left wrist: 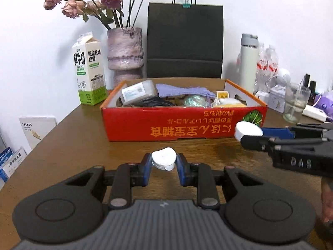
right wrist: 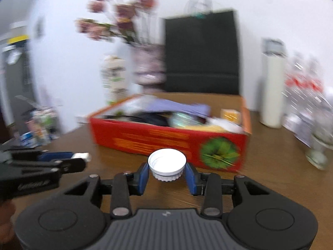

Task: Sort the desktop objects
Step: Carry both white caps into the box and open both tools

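My left gripper is shut on a small white heart-shaped case, held above the brown table. My right gripper is shut on a white screw cap, its open threaded side facing up. In the left wrist view the right gripper comes in from the right with the same white cap in front of the red cardboard box. The box is full of mixed items. The right wrist view is blurred; the left gripper shows at its left edge.
Behind the box stand a milk carton, a vase of dried roses, a black paper bag and a white flask. Water bottles, a glass and small items crowd the right side.
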Available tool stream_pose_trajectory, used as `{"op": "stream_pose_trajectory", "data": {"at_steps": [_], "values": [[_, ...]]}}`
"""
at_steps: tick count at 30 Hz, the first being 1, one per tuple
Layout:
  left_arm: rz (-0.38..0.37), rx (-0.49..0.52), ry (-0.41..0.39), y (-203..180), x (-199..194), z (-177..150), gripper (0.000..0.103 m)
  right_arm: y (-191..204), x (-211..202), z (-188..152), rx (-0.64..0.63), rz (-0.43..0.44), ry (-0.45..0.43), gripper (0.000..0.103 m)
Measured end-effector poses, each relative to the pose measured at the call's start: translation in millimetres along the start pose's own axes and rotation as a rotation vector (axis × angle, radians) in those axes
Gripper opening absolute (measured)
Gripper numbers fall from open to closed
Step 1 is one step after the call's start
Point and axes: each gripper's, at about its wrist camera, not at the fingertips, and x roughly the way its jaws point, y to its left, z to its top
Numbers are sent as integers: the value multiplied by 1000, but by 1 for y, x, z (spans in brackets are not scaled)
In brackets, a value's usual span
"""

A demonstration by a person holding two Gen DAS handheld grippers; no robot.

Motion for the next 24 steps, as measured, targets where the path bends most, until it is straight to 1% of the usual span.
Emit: {"op": "stream_pose_trajectory", "data": {"at_steps": [2,4,6,9,11,13,14,16,18,20,22,23,24], "values": [[-10,-4,-29,8,-7,10,26,15,-8,0,-49,27,-30,37],[-24,-31,-57,18,-12,21,26,25,-18,2,-78,47,-69,37],[-39,-42,-81,24,-13,34,26,26,-26,7,-67,53,-114,37],[-32,-39,-141,33,-14,59,26,23,-34,18,-38,10,-184,34],[-33,-49,-172,40,-9,80,26,19,-38,31,-15,-35,-222,34],[-45,-68,-185,47,-1,100,26,16,-36,48,0,-68,-232,34],[-57,-78,-181,50,7,113,26,14,-33,55,1,-75,-231,34],[-54,-90,-151,52,21,130,26,11,-23,74,4,-95,-228,34],[-47,-78,-102,54,40,145,26,7,-6,93,30,-118,-204,34],[29,-81,-70,57,61,151,27,4,13,108,75,-120,-154,34],[58,-82,-4,63,85,151,27,1,34,117,132,-131,-126,34],[45,-93,27,67,96,150,27,1,44,119,151,-135,-103,34],[16,-106,57,71,109,146,27,1,55,120,172,-139,-82,34]]}}
